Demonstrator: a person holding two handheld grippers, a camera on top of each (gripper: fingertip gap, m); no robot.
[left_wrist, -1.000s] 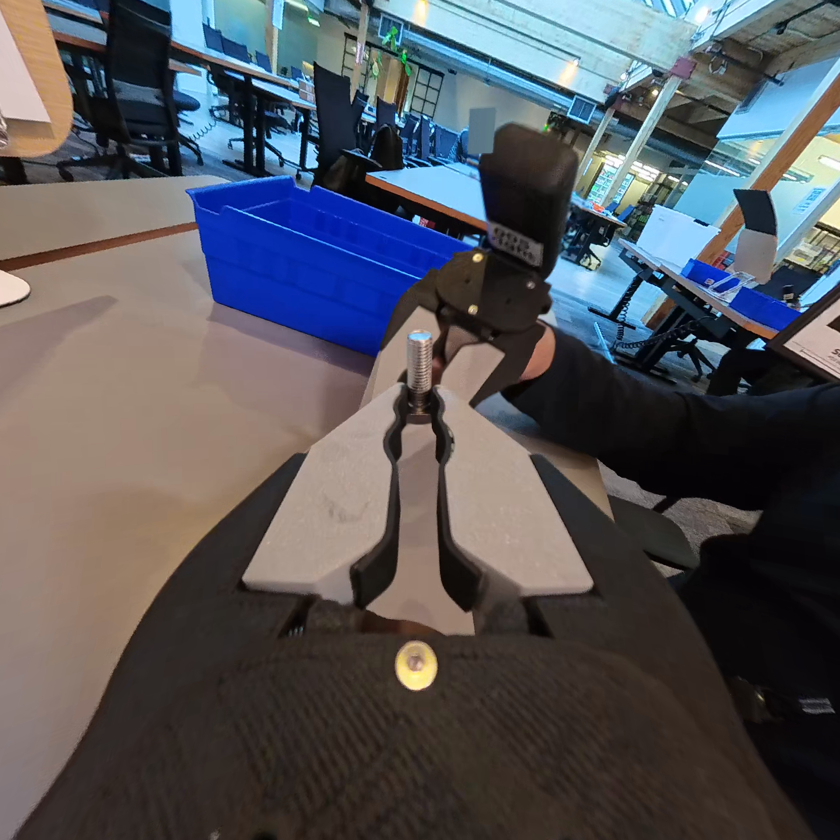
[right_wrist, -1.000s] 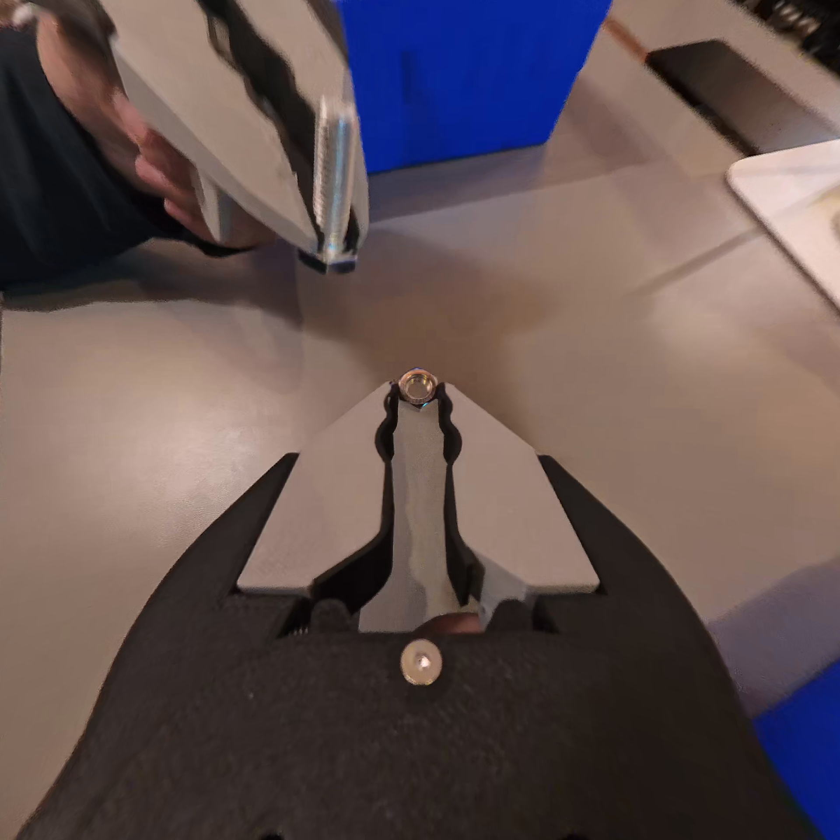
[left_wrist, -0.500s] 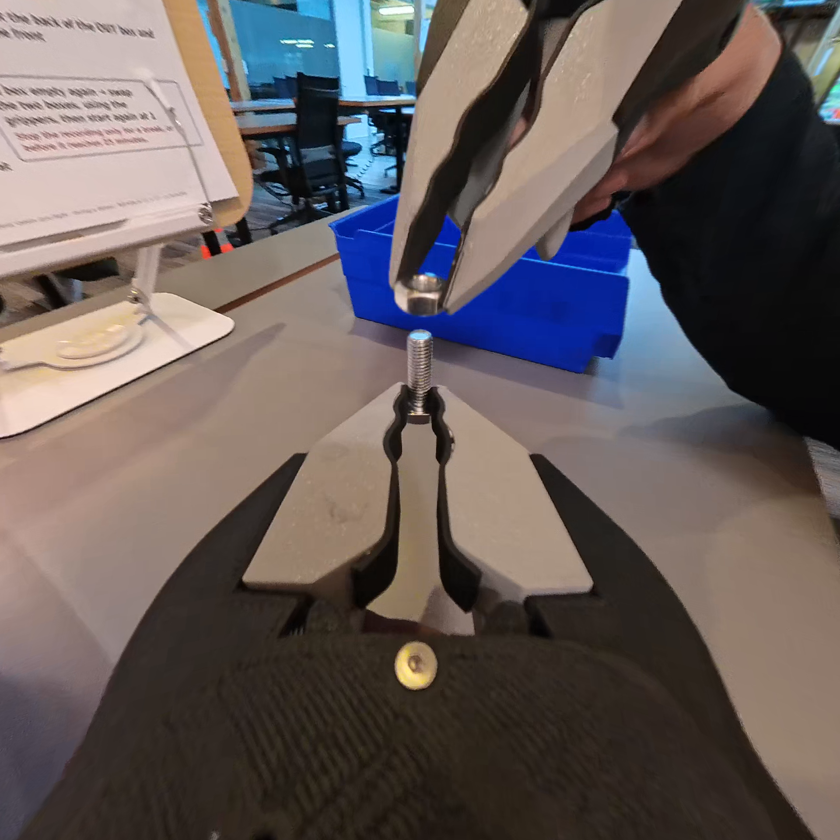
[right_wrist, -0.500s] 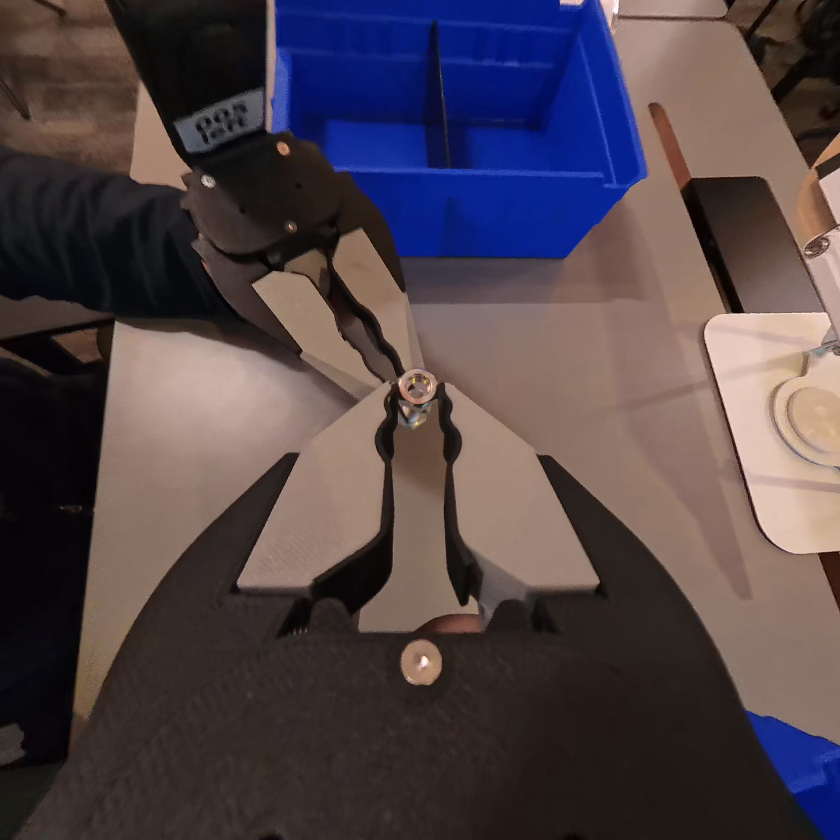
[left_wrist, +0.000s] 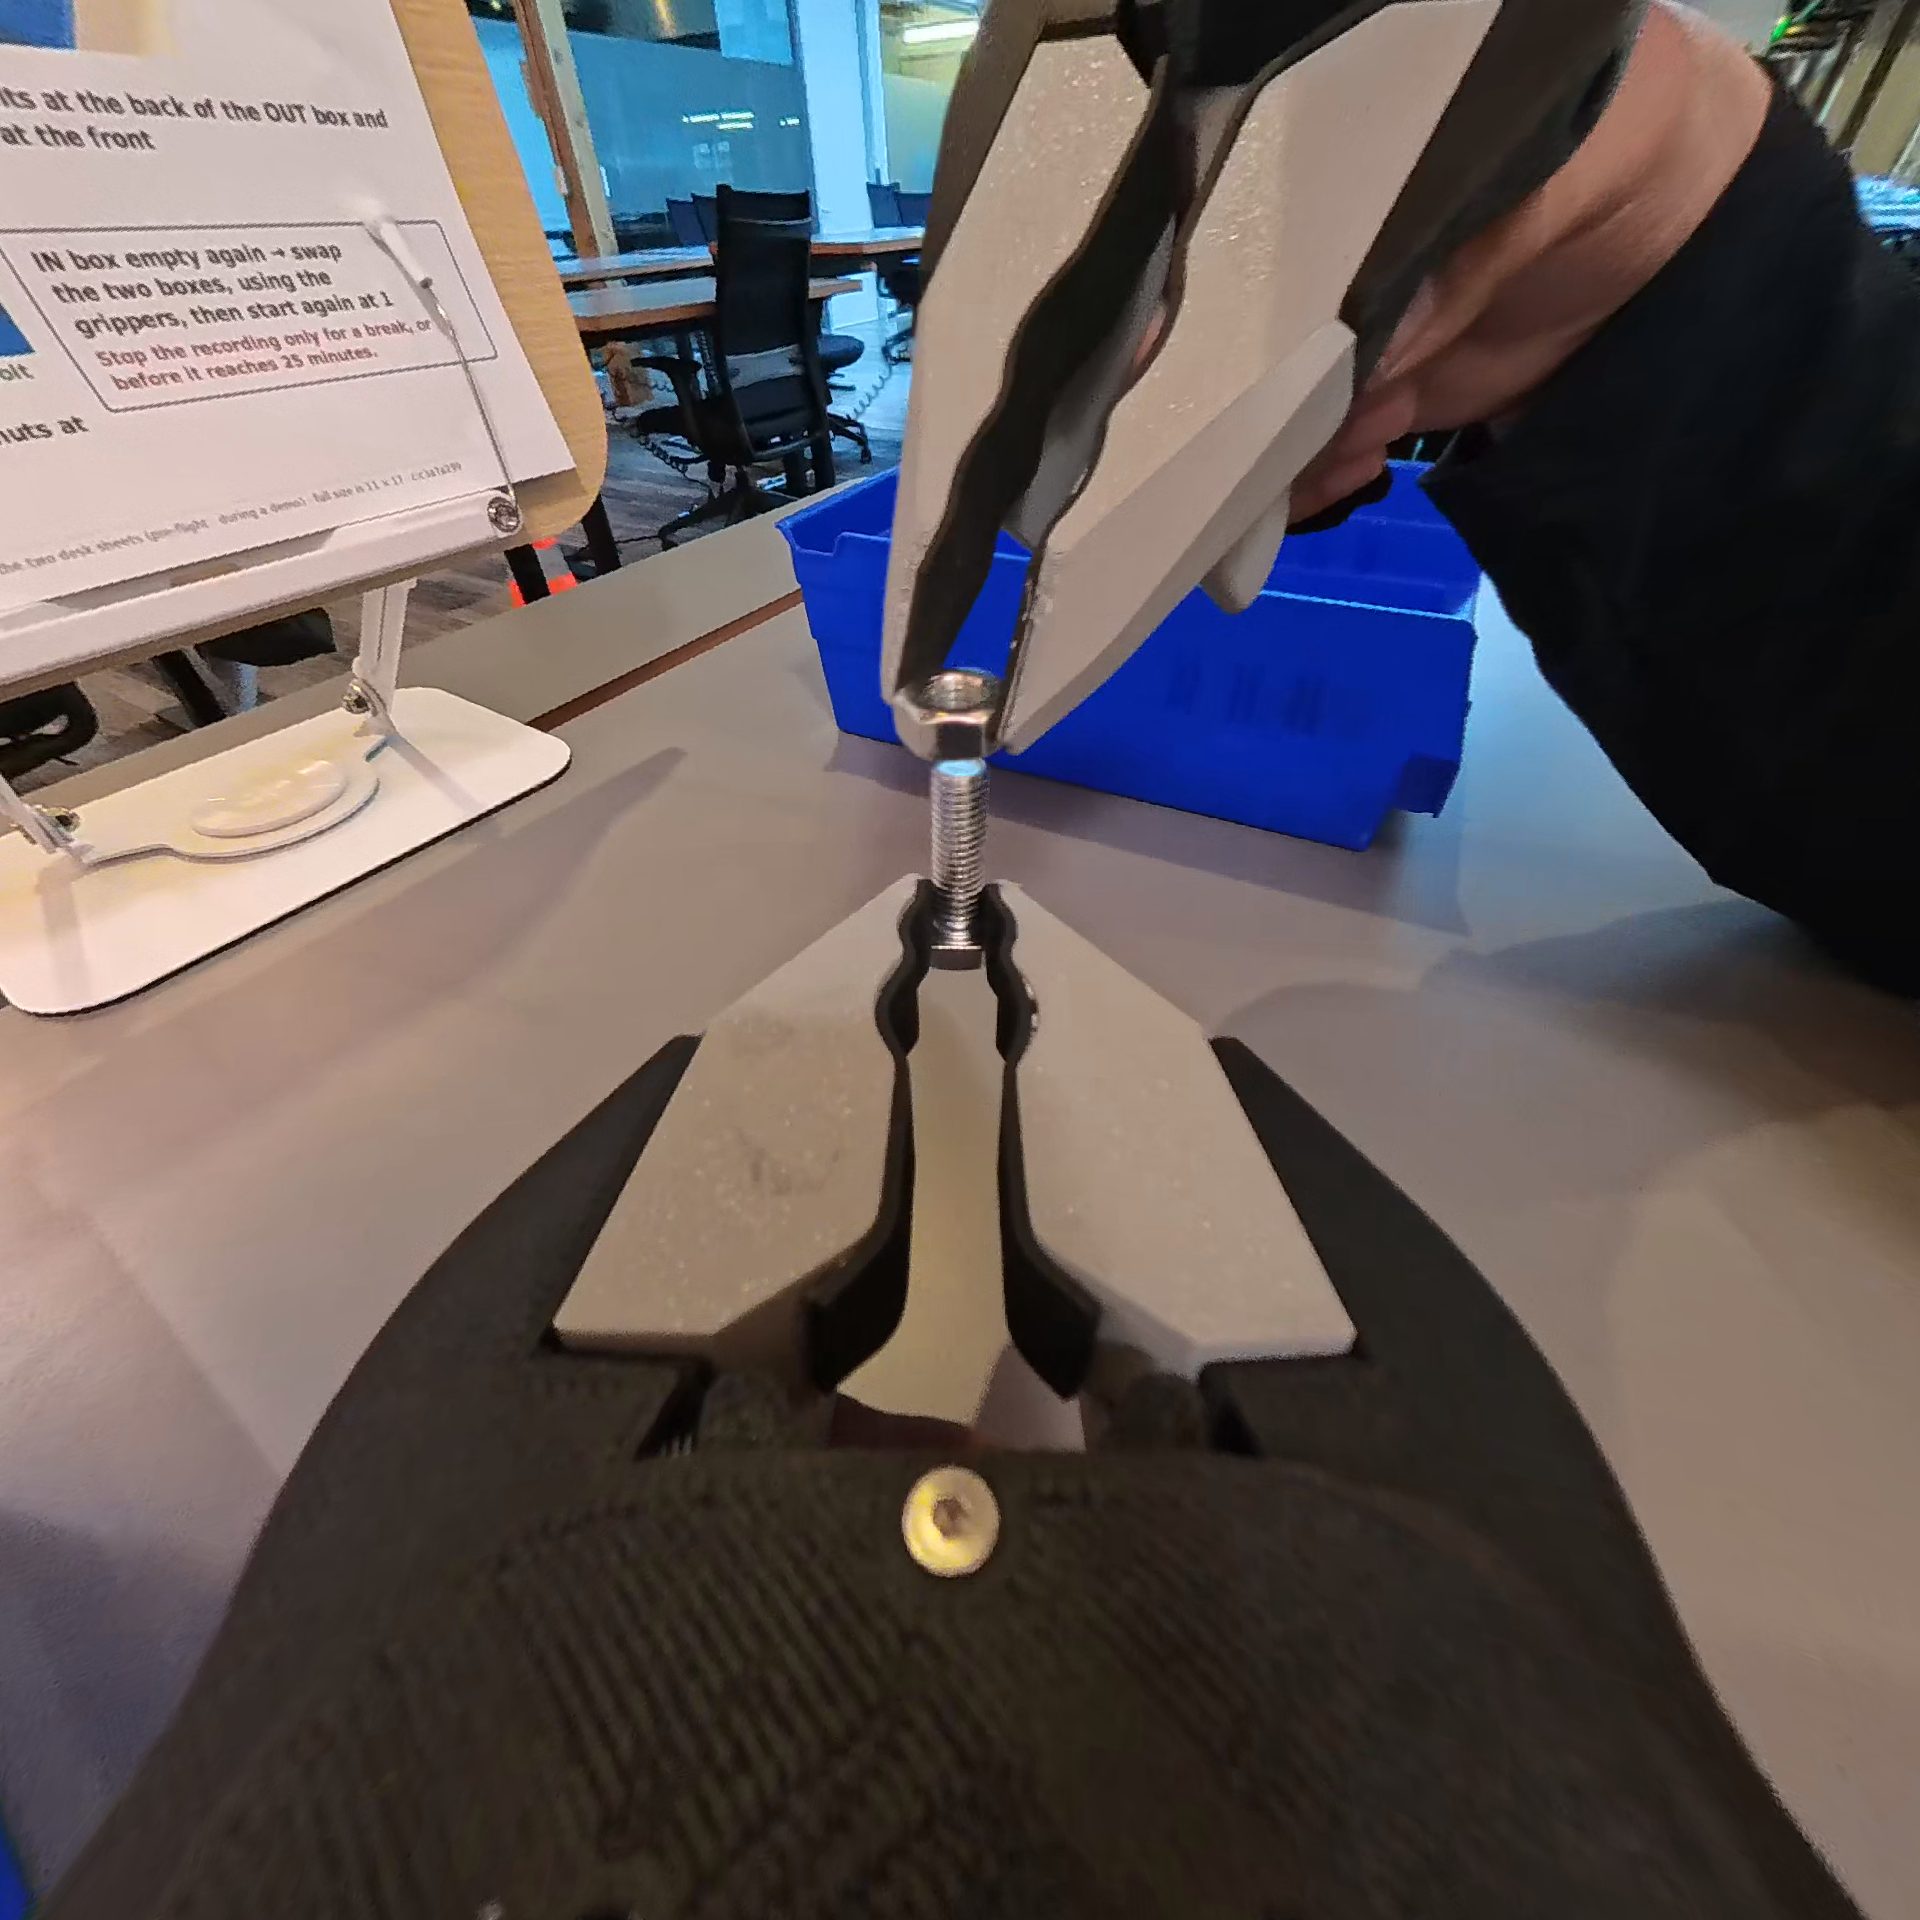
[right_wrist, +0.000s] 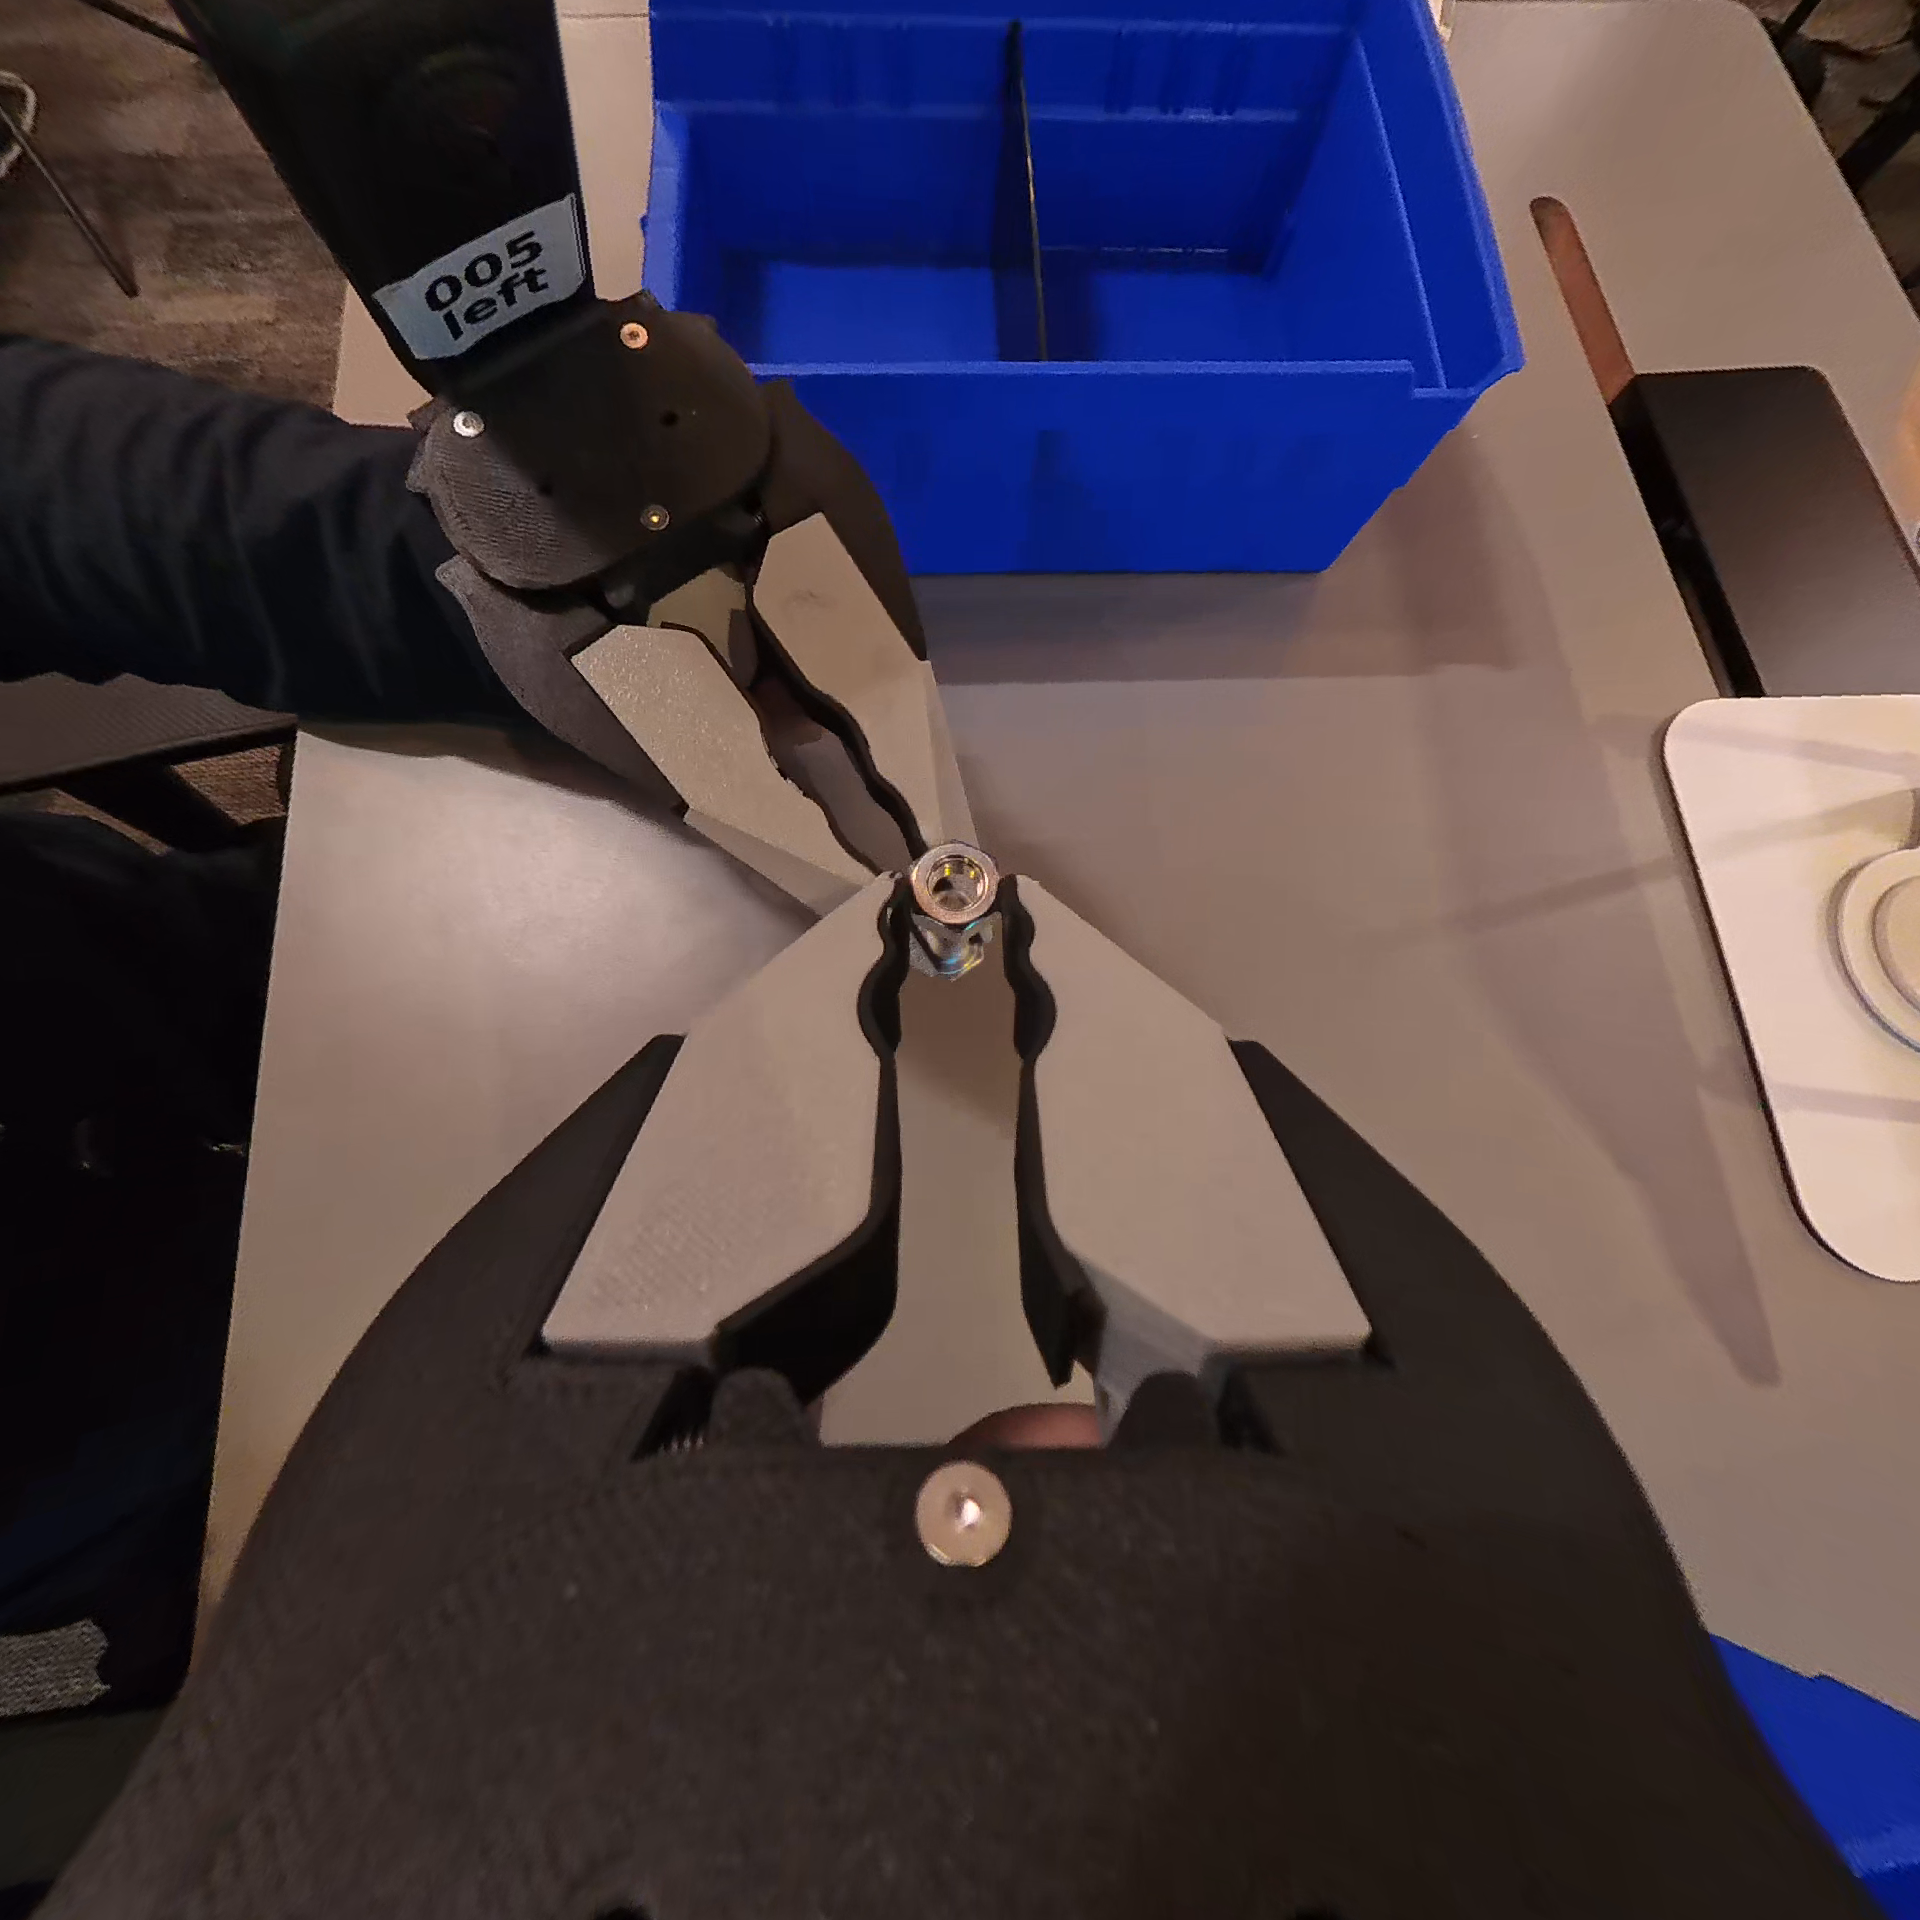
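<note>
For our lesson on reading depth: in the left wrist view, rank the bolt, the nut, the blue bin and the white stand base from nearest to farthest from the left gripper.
1. Bolt: clamped in the left gripper.
2. Nut: directly above the bolt's tip, in the right gripper.
3. Blue bin and white stand base: bin behind to the right, base to the left; too close to call.

Two hand-held claws, black and grey

Each claw, left claw (left_wrist: 954, 914) and right claw (right_wrist: 951, 914), has a black ribbed body, two flat grey fingers with wavy black edges, and one shiny screw (left_wrist: 950, 1521). A dark sleeve (right_wrist: 208, 540) covers each arm.
</note>
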